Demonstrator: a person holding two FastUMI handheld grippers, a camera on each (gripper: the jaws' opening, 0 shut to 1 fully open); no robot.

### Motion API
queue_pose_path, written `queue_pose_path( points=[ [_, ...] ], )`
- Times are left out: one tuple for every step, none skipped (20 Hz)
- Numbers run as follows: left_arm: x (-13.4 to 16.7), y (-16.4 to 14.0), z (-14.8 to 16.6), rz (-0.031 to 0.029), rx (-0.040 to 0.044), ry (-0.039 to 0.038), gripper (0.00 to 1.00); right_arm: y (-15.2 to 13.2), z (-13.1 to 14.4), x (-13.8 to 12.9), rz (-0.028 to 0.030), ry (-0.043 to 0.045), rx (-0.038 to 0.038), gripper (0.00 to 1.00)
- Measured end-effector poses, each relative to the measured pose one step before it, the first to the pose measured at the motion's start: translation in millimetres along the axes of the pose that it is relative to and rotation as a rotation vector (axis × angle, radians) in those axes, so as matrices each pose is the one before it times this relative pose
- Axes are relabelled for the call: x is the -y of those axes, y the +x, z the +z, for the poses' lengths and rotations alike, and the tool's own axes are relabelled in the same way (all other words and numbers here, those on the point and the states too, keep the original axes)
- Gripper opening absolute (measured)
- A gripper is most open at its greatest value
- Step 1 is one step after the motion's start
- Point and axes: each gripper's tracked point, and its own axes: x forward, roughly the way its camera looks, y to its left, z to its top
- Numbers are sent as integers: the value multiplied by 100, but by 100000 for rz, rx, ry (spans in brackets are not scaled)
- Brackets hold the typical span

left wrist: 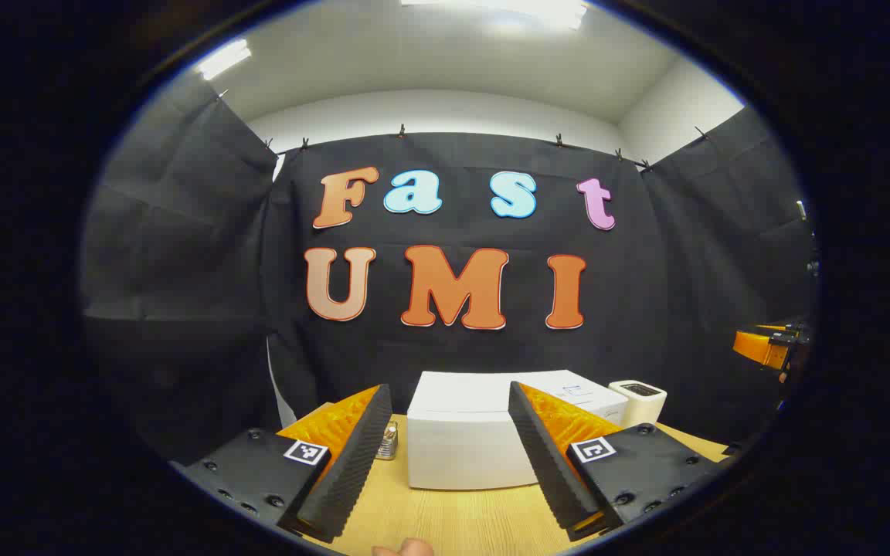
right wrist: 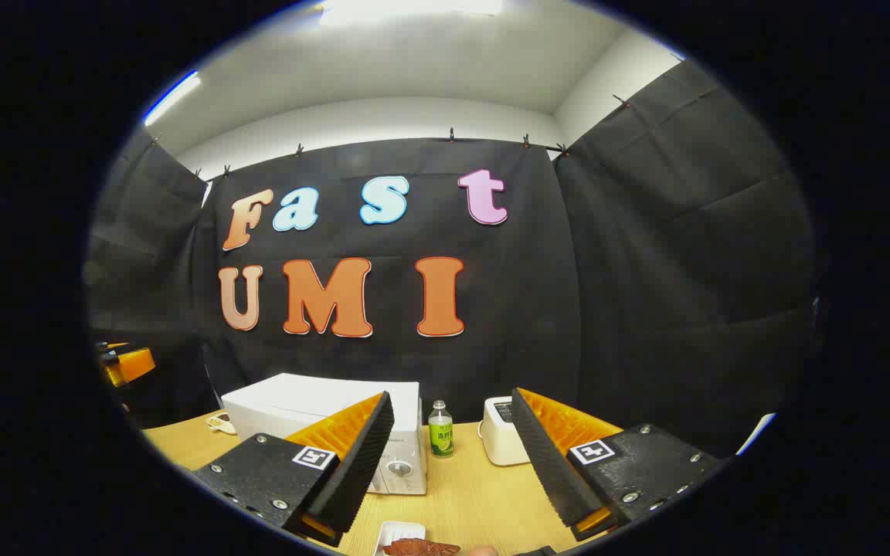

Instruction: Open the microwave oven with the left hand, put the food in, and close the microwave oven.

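Observation:
The white microwave [left wrist: 460, 444] stands on the wooden table [left wrist: 453, 517], straight ahead of my left gripper [left wrist: 449, 390], which is open, holds nothing and hangs short of it. In the right gripper view the microwave [right wrist: 298, 405] is at the left, its knob panel [right wrist: 399, 467] facing me and its door partly hidden behind a finger [right wrist: 352, 463]. My right gripper [right wrist: 453, 395] is open and holds nothing. Just below it lies reddish-brown food [right wrist: 422, 547] on a small white tray [right wrist: 395, 533].
A small green bottle [right wrist: 440, 430] and a white toaster-like box [right wrist: 503, 440] stand right of the microwave. A small glass object [left wrist: 388, 442] sits at the microwave's left. The other gripper shows orange at the edge [left wrist: 762, 347], [right wrist: 127, 364]. A fingertip [left wrist: 406, 548] shows low down.

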Motion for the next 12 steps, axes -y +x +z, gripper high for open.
queue_pose_path(
  points=[
    [-32, 4, 114, 300, 46, 1176, 94, -17, -17, 333, -498, -24, -244, 95],
    [21, 30, 200, 292, 455, 1259, 94, -57, 8, 296, -420, 143, -100, 95],
    [201, -83, 196, -176, 310, 797, 94, -29, 67, 345, -731, 366, 148, 95],
    [335, -174, 161, -724, 309, 158, 94, -23, 170, 370, -623, 553, 506, 95],
    [462, 9, 34, -1160, -200, 2, 94, -16, 73, 297, -639, 593, 140, 95],
    [200, 180, -163, -664, -511, 108, 98, 86, -2, 190, -308, 293, -149, 94],
    [208, 78, -61, -413, -392, 412, 94, -13, -149, 60, -60, -28, -130, 94],
    [235, -76, -99, -416, -202, 333, 98, -15, -81, 34, 165, -415, -72, 95],
    [242, 21, -19, -391, -148, 200, 98, -6, -193, 88, 171, -472, -371, 95],
    [278, -14, -75, -302, -207, 132, 98, 43, -135, 41, 140, -355, -591, 95],
    [195, 223, 41, -268, -102, 150, 98, 67, -215, 115, 118, -151, -510, 95],
    [278, 142, -59, -368, -295, 258, 98, 70, -159, 43, 48, -75, -550, 94]
  ],
)
